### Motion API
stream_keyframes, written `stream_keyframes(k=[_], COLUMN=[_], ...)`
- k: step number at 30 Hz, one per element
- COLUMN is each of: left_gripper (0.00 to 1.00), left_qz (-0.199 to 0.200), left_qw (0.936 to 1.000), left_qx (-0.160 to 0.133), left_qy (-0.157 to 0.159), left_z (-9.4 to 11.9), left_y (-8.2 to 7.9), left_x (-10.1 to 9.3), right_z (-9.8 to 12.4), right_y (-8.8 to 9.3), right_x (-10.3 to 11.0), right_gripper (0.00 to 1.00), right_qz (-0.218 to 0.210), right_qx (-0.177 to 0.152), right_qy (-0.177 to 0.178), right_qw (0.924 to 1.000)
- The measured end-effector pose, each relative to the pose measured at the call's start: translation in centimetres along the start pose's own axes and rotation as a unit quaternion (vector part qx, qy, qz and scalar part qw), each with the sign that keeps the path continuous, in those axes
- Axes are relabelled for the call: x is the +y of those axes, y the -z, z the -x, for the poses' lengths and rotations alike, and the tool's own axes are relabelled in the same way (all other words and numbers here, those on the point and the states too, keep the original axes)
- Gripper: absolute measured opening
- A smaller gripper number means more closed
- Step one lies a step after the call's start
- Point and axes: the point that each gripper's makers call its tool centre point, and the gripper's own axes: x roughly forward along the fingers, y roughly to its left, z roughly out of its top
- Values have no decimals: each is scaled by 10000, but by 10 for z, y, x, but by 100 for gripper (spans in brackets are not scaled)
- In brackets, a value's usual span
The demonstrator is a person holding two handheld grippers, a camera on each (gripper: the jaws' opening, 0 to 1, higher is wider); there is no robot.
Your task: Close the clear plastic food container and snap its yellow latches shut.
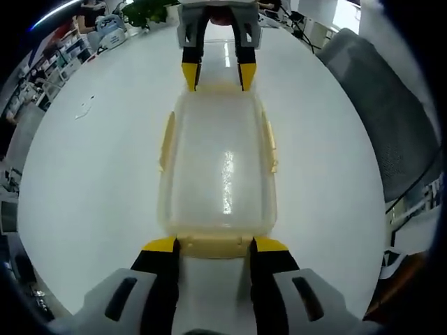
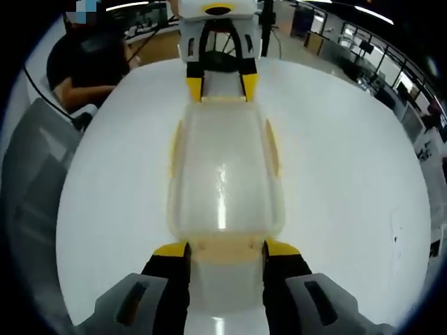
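Observation:
A clear plastic food container [image 1: 216, 167] [image 2: 223, 167] lies lengthwise on the white table [image 1: 91, 174] with its lid resting on top. Yellow latches run along both long sides [image 1: 167, 139] [image 1: 270, 143]. My left gripper [image 1: 214, 244] is at the near short end, jaws wide apart on either side of that end's yellow latch [image 1: 213, 248]. The right gripper [image 1: 218, 75] faces it at the far end, fingers apart over the rim. In the right gripper view the right gripper [image 2: 227, 248] flanks its end latch [image 2: 225, 252], and the left gripper [image 2: 222, 87] is opposite.
A grey mesh chair [image 1: 391, 118] [image 2: 35, 167] stands beside the table. A person in dark clothes [image 2: 91, 70] sits beyond the table's far corner. Shelves and a green plant [image 1: 147, 10] line the room behind. Bare white tabletop [image 2: 349, 174] surrounds the container.

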Motion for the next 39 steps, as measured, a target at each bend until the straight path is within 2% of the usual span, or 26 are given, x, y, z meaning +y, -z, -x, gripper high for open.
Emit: stream_keyframes(k=[5,13,20,27,39], left_gripper=[40,40,40,40,40], left_qz=[36,-32,-40,-56,-106], left_qw=[9999,10000,9999,9993,9985], left_qx=[91,84,0,-138,-214], left_qy=[91,-5,-158,-339,-485], left_z=[3,19,25,32,40], left_y=[1,-1,-13,-32,-49], left_x=[-11,-11,-9,-7,-11], right_z=[2,13,29,43,67], right_y=[-2,-11,-8,0,4], right_x=[8,11,7,5,9], right_gripper=[40,40,40,40,39], right_qz=[20,-12,60,105,165], right_qx=[1,-108,-100,-66,-97], right_qy=[-65,-85,13,126,272], right_qw=[10000,9999,9999,9998,9994])
